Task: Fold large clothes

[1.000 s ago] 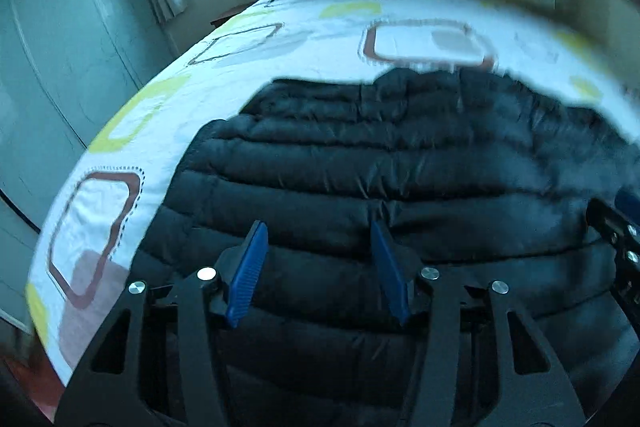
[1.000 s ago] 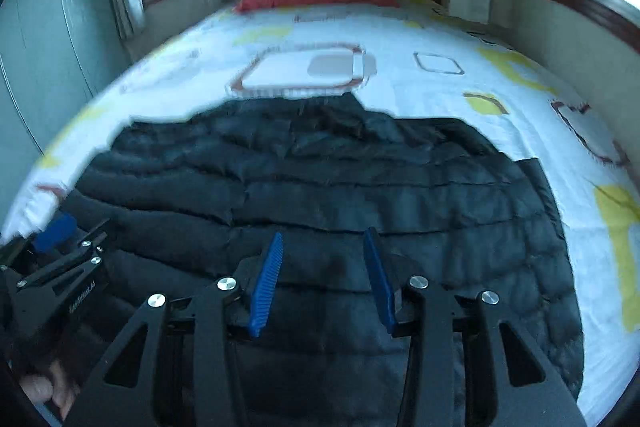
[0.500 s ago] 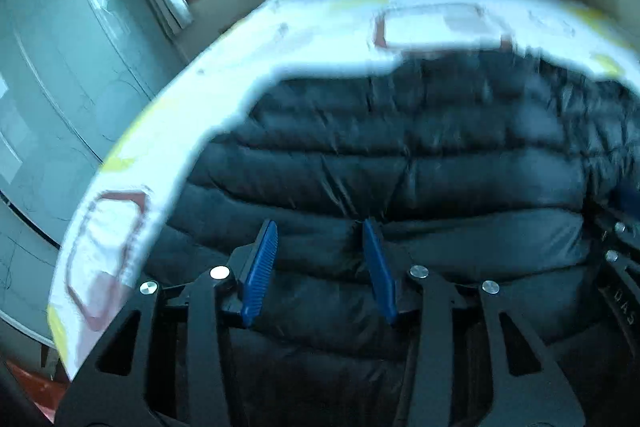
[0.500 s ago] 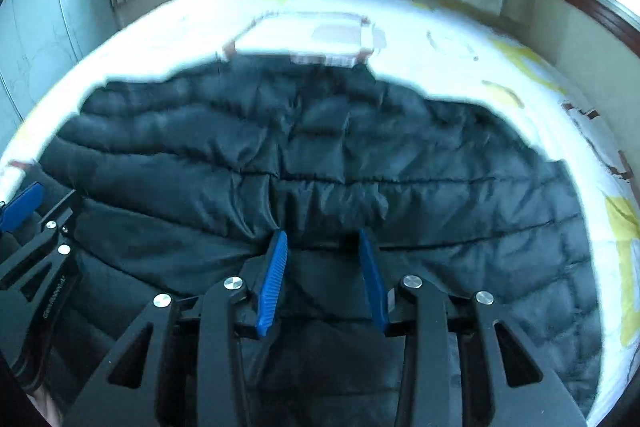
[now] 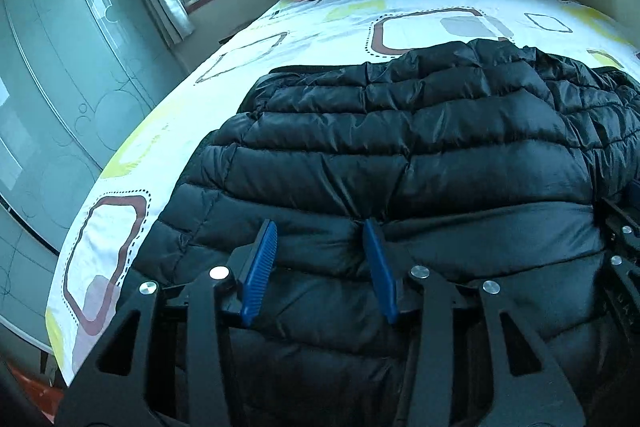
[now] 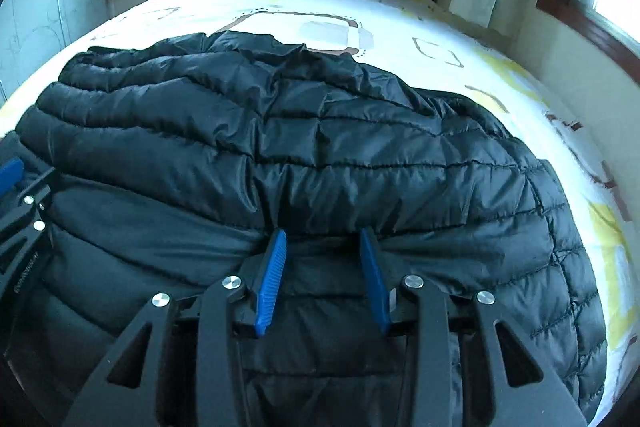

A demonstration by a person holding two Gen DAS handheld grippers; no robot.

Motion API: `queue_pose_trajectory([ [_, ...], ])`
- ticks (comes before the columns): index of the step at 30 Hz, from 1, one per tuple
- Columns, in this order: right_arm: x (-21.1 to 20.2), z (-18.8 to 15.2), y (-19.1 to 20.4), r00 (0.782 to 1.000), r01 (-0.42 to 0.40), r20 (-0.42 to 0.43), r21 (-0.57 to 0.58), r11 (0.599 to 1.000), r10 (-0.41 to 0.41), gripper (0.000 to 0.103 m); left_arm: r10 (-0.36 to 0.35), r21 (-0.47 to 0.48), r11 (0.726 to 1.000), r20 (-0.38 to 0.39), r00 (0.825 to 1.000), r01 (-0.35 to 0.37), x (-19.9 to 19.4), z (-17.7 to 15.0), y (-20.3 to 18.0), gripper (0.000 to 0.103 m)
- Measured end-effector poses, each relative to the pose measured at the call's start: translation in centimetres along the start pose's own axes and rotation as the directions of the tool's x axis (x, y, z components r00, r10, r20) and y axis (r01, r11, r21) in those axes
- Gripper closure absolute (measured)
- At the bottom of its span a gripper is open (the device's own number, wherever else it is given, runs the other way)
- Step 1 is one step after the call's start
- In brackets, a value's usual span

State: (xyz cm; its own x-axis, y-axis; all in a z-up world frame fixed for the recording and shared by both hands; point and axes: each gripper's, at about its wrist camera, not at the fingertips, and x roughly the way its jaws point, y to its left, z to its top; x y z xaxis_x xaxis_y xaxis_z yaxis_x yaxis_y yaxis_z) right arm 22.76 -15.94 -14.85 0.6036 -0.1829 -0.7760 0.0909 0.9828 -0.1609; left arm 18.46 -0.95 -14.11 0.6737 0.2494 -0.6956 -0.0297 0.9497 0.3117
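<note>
Now | left claw (image 5: pixel 320 227) clamped on black puffer jacket (image 5: pixel 420 131) | right claw (image 6: pixel 322 233) clamped on jacket | bedspread (image 5: pixel 320 23)

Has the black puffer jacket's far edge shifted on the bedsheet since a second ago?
Yes. The black puffer jacket has bunched toward the brown square print; its far edge now overlaps that print's near side, where white sheet showed before.

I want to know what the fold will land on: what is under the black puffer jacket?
The black puffer jacket lies on a patterned bedsheet, visible all around it. The sheet directly beneath is covered, so anything there cannot be seen.
</note>
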Motion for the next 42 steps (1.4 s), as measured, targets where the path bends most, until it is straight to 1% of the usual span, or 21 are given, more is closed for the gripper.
queue_pose_trajectory([
  [6,-0.4,-0.7,0.5,1.000,0.010,0.023,-0.003,1.000,-0.010,0.064,-0.007,0.000,1.000,0.006,1.000,0.007,-0.6,0.1,0.5,0.057],
  [10,-0.1,-1.0,0.7,0.999,0.015,0.029,-0.005,1.000,-0.015,0.064,0.000,-0.033,0.999,0.007,1.000,0.001,-1.2,0.5,2.6,0.057],
  [11,-0.2,-1.1,0.8,0.999,0.017,0.031,-0.007,1.000,-0.016,0.064,0.012,-0.047,0.999,0.004,1.000,-0.012,-1.3,0.6,3.5,0.057],
  [13,-0.2,-1.0,0.7,0.999,0.017,0.033,-0.007,1.000,-0.017,0.064,0.032,-0.078,0.996,-0.012,0.999,-0.033,-1.1,0.9,5.6,0.051],
  [17,-0.2,-1.1,0.6,0.999,0.013,0.036,-0.003,1.000,-0.013,0.064,0.066,-0.157,0.985,-0.071,0.995,-0.077,0.3,1.1,10.6,0.050],
  [19,-0.3,-1.1,0.6,0.999,0.013,0.037,-0.004,1.000,-0.013,0.064,0.056,-0.191,0.979,-0.109,0.992,-0.077,1.0,0.9,12.5,0.050],
  [21,-0.3,-1.1,0.6,0.999,0.014,0.037,-0.004,1.000,-0.014,0.064,0.006,-0.257,0.966,-0.143,0.990,-0.043,1.5,0.5,14.3,0.046],
  [22,-0.3,-1.1,0.6,0.999,0.014,0.037,-0.005,1.000,-0.014,0.064,-0.054,-0.322,0.947,-0.163,0.985,-0.001,1.9,0.2,15.4,0.045],
  [23,-0.3,-1.1,0.6,0.999,0.013,0.037,-0.005,1.000,-0.013,0.064,-0.095,-0.362,0.932,-0.168,0.981,0.028,2.1,0.0,16.0,0.045],
  [24,-0.3,-1.1,0.6,0.999,0.013,0.038,-0.004,1.000,-0.013,0.064,-0.172,-0.431,0.899,-0.170,0.970,0.084,2.5,-0.3,16.9,0.044],
  [27,-0.3,-1.1,0.5,0.999,0.010,0.037,-0.002,1.000,-0.010,0.064,-0.293,-0.539,0.826,-0.163,0.942,0.164,3.4,-1.1,18.0,0.038],
  [30,-0.3,-1.1,0.5,0.999,0.011,0.038,-0.002,1.000,-0.011,0.064,-0.387,-0.646,0.736,-0.154,0.909,0.204,4.7,-2.4,19.2,0.031],
  [31,-0.3,-1.1,0.5,0.999,0.011,0.038,-0.002,1.000,-0.011,0.064,-0.422,-0.689,0.691,-0.141,0.896,0.217,5.0,-3.1,19.7,0.029],
  [32,-0.3,-1.1,0.5,0.999,0.012,0.039,-0.002,1.000,-0.012,0.064,-0.450,-0.719,0.656,-0.129,0.884,0.229,5.2,-3.6,19.9,0.029],
  [33,-0.4,-1.1,0.5,0.999,0.012,0.039,-0.003,1.000,-0.012,0.064,-0.479,-0.740,0.626,-0.117,0.870,0.245,5.5,-4.0,20.0,0.028],
  [34,-0.3,-1.1,0.5,0.999,0.012,0.039,-0.003,1.000,-0.012,0.064,-0.539,-0.764,0.578,-0.094,0.837,0.286,5.9,-4.5,19.9,0.028],
  [35,-0.3,-1.1,0.5,0.999,0.012,0.039,-0.002,1.000,-0.011,0.064,-0.583,-0.784,0.538,-0.081,0.809,0.309,6.2,-4.9,19.6,0.027],
  [36,-0.3,-1.1,0.5,0.999,0.012,0.040,-0.003,1.000,-0.012,0.064,-0.613,-0.798,0.509,-0.073,0.787,0.322,6.5,-5.2,19.3,0.024],
  [37,-0.3,-1.1,0.5,0.999,0.012,0.039,-0.003,1.000,-0.012,0.064,-0.634,-0.803,0.491,-0.062,0.771,0.338,6.8,-5.3,19.1,0.022],
  [40,-0.3,-1.1,0.5,0.999,0.012,0.039,-0.002,1.000,-0.012,0.064,-0.640,-0.802,0.481,-0.045,0.767,0.355,7.0,-5.3,18.9,0.020],
  [42,-0.3,-1.1,0.5,0.999,0.012,0.040,-0.003,1.000,-0.012,0.064,-0.641,-0.790,0.495,-0.052,0.766,0.362,7.2,-5.3,18.6,0.019],
])
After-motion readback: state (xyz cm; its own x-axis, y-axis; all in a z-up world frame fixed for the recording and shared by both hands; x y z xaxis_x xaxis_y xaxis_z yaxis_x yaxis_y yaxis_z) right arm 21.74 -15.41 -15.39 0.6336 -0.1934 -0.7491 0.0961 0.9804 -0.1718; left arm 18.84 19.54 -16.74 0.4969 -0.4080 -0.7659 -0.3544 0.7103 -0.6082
